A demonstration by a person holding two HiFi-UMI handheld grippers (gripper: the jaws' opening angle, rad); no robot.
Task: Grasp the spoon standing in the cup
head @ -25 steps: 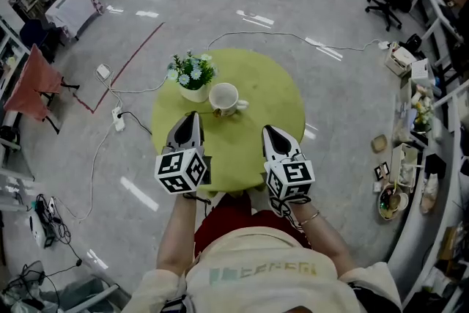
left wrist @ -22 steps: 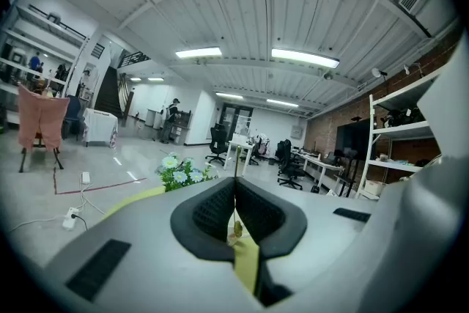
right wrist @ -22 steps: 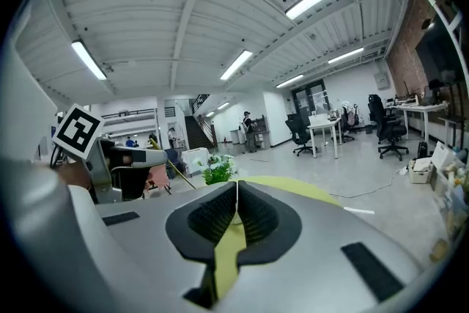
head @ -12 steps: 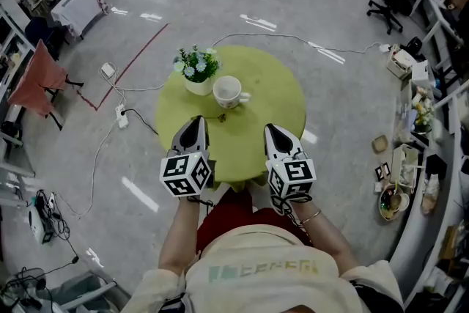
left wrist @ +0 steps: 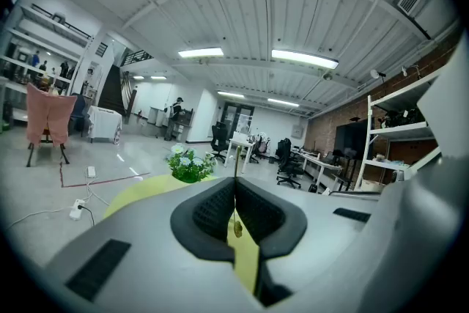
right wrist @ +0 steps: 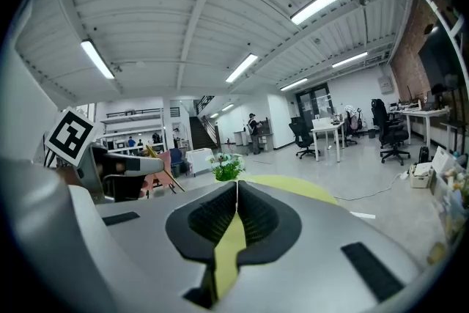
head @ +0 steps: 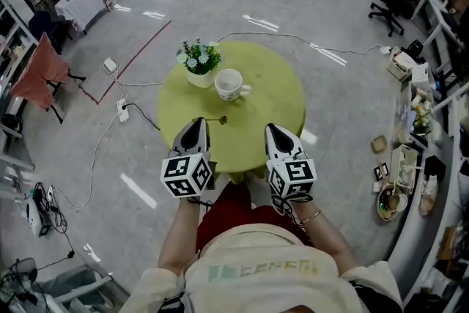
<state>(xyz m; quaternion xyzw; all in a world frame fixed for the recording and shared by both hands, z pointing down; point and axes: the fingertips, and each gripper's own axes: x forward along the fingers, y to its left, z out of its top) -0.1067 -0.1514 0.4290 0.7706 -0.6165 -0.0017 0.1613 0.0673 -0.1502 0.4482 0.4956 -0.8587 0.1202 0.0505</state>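
Left gripper (head: 196, 122), lower centre-left of the head view: jaws clenched on the thin handle of the spoon (head: 220, 119), brown bowl end sticking out to the right of the jaw tips, over the round green table (head: 275, 95). In the left gripper view, spoon (left wrist: 236, 227) seen as a fine stem along the closed seam, with a small gold oval lower down. Right gripper (head: 273, 130), lower centre-right of the head view: jaws pressed together and gripping nothing, only a strip of green table showing through the gap below the seam in the right gripper view. White cup (head: 229, 83) above centre, just beside the flower pot (head: 199, 64) and well apart from the spoon. Compared with one second ago: bowl end then just below the cup, now drawn clearly away from it toward the lower frame. Cup, flower pot and table shifted upward in the frame since then. Both grippers at nearly the same places in the picture as before.
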